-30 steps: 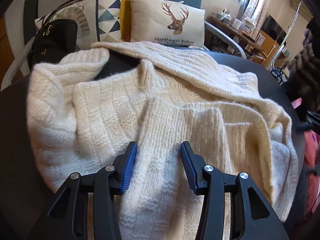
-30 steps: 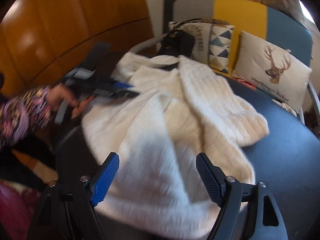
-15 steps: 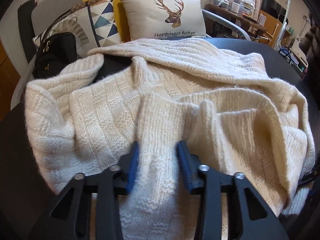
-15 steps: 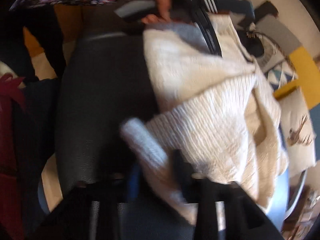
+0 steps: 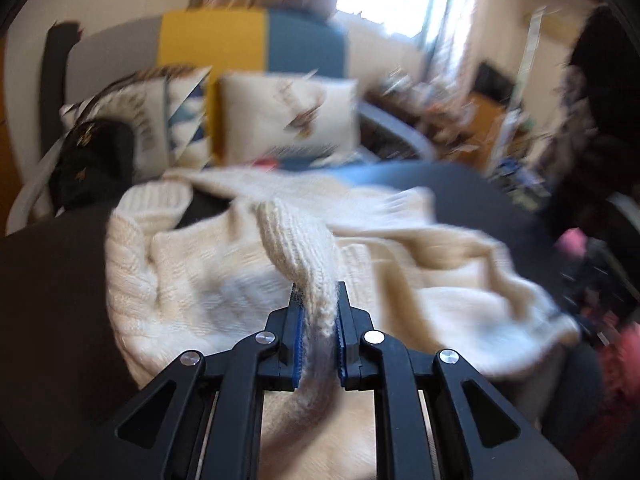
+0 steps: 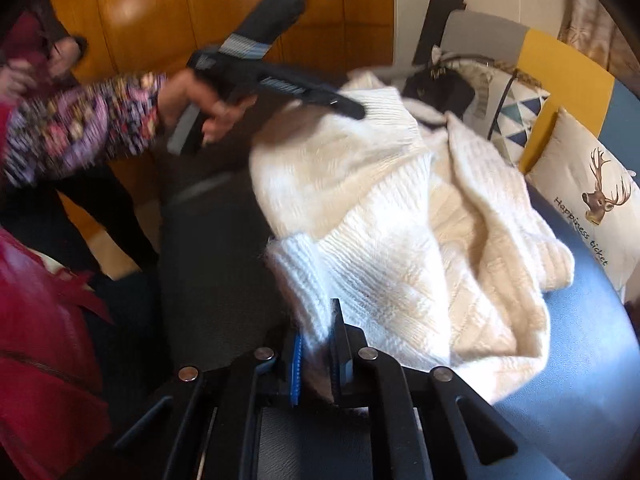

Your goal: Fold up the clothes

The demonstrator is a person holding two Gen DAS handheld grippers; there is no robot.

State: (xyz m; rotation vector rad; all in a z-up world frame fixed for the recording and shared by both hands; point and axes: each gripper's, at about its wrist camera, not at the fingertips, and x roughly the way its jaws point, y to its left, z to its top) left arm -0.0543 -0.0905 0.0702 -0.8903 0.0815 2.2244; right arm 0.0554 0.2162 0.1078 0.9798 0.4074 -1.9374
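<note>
cream sweater [image 5: 224,276] on dark table [image 5: 52,280]

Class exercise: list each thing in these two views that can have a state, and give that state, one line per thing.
sweater: crumpled, unfolded, pinched at two places.
left gripper: closing, a fold of knit between its pads.
right gripper: shut on the sweater's edge.
deer cushion: propped upright behind.

Right gripper [image 6: 320,344]: near, clamped on sweater [image 6: 400,240] edge.
Left gripper [image 6: 276,80]: far left, in hand [image 6: 192,100], at sweater's far edge.
Pillow [image 6: 592,200]: far right.
</note>
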